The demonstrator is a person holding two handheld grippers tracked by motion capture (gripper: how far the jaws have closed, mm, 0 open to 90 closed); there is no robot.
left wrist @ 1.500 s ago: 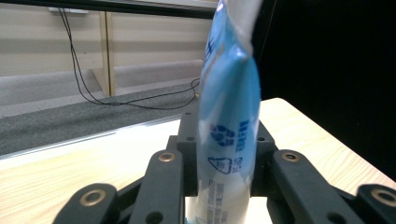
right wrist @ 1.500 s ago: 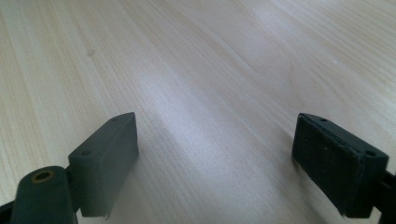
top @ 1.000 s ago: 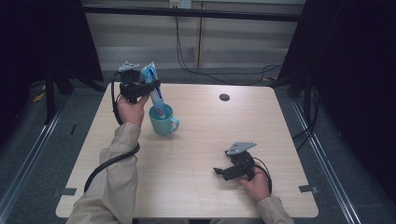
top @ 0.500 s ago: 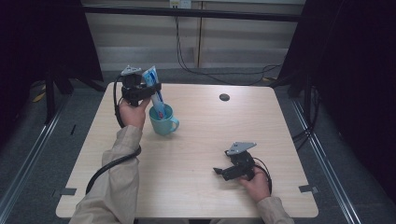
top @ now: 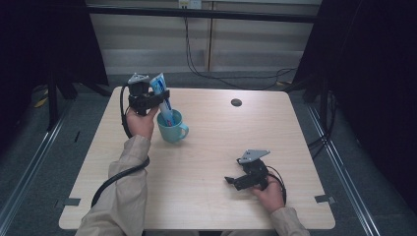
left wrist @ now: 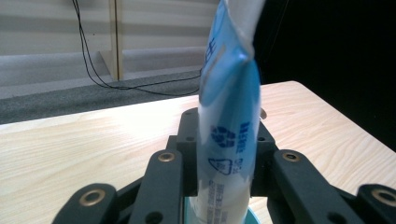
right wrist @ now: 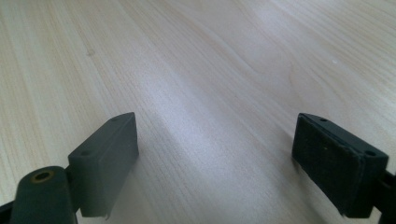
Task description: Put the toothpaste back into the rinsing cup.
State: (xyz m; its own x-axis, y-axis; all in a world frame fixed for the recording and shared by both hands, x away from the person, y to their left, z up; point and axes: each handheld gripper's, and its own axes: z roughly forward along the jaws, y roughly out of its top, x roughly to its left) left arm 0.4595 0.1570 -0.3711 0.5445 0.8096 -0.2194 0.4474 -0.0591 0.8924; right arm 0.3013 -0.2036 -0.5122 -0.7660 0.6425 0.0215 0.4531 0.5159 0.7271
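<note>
Two hand-held grippers in play. The left hand-held gripper [top: 156, 102] is clamped on a blue and white toothpaste tube [top: 162, 101], pinching it partway up its body. The tube's bottom end sits down inside a teal mug [top: 172, 129], and its crimped top leans toward about 11 o'clock. From the left gripper view you can see the tube [left wrist: 229, 140] squeezed right between the black jaws, with a sliver of the mug's rim [left wrist: 254, 215] below. The mug stands on the light wood bench [top: 211, 196] at roughly 10 o'clock from the bench's middle, handle pointing to 4 o'clock. Over at 5 o'clock the right hand-held gripper [top: 231, 181] rests low on the bench, jaws spread wide with nothing but bare wood between them. A small dark round spot [top: 236, 102] sits up near 1 o'clock.
</note>
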